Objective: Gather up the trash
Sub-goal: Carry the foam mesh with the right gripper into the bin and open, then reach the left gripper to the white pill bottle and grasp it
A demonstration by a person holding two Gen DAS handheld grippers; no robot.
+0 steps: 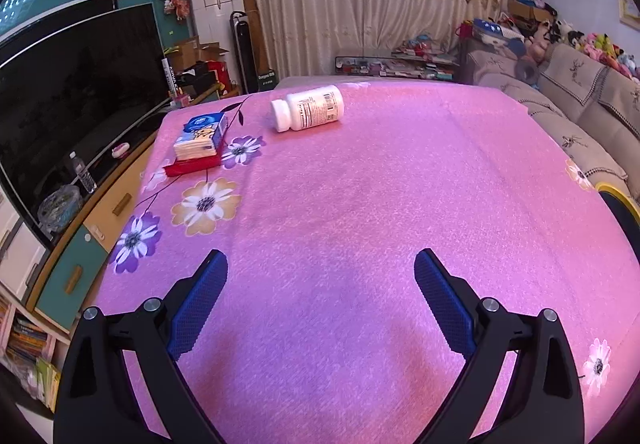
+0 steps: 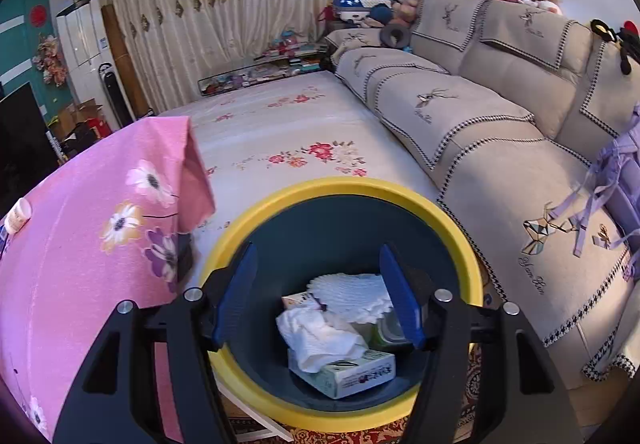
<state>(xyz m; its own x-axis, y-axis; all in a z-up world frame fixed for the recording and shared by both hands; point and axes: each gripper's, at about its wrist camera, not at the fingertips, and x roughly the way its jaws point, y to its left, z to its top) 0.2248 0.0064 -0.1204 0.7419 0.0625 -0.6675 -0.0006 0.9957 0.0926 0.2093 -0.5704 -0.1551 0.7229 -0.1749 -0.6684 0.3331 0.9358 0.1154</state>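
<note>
A white pill bottle [image 1: 307, 108] lies on its side at the far end of the pink flowered tablecloth [image 1: 360, 204]; it also shows at the left edge of the right wrist view [image 2: 18, 217]. A tissue pack [image 1: 202, 136] sits on a red flat item [image 1: 192, 166] at the far left. My left gripper [image 1: 320, 268] is open and empty above the near cloth. My right gripper [image 2: 316, 264] is open and empty above a yellow-rimmed dark bin [image 2: 460, 240]. The bin holds crumpled white tissue [image 2: 320, 336], a white pleated paper [image 2: 352, 294] and a small carton [image 2: 360, 376].
A black TV [image 1: 72, 96] on a cabinet stands left of the table. A beige sofa [image 2: 500, 132] runs along the right, with a floral-covered surface [image 2: 280, 136] beyond the bin. The bin's rim [image 1: 620, 196] shows at the table's right edge.
</note>
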